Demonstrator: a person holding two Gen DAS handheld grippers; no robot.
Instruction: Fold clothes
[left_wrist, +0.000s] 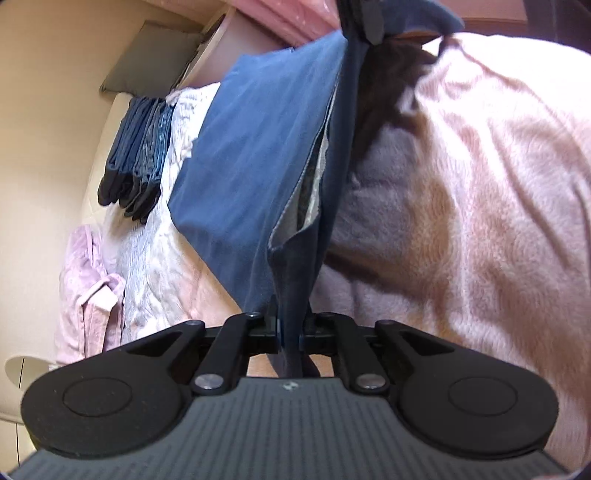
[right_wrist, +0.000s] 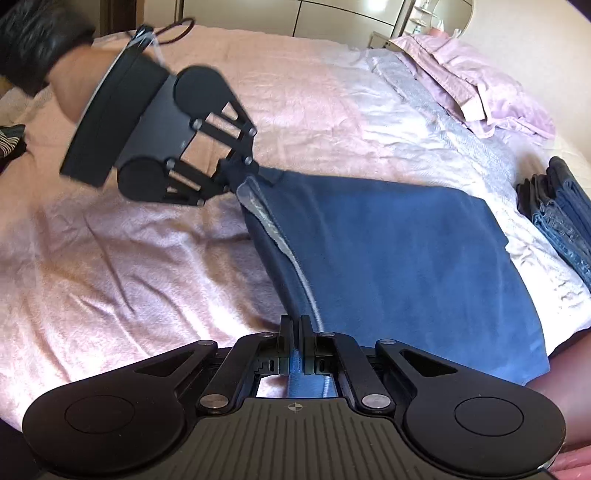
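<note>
A blue garment lies half spread on the pink bedspread, and its near edge, with a pale inner seam, is lifted off the bed. In the right wrist view my right gripper is shut on one end of that edge. My left gripper, held in a hand with a dark sleeve, pinches the far end. In the left wrist view my left gripper is shut on dark blue cloth that hangs taut toward the right gripper at the top. The blue garment drapes to the left.
A stack of folded jeans sits at the bed's far side, seen as the jeans stack in the left wrist view. A lilac garment lies crumpled beyond it. A pale grey-white cloth lies under the blue garment.
</note>
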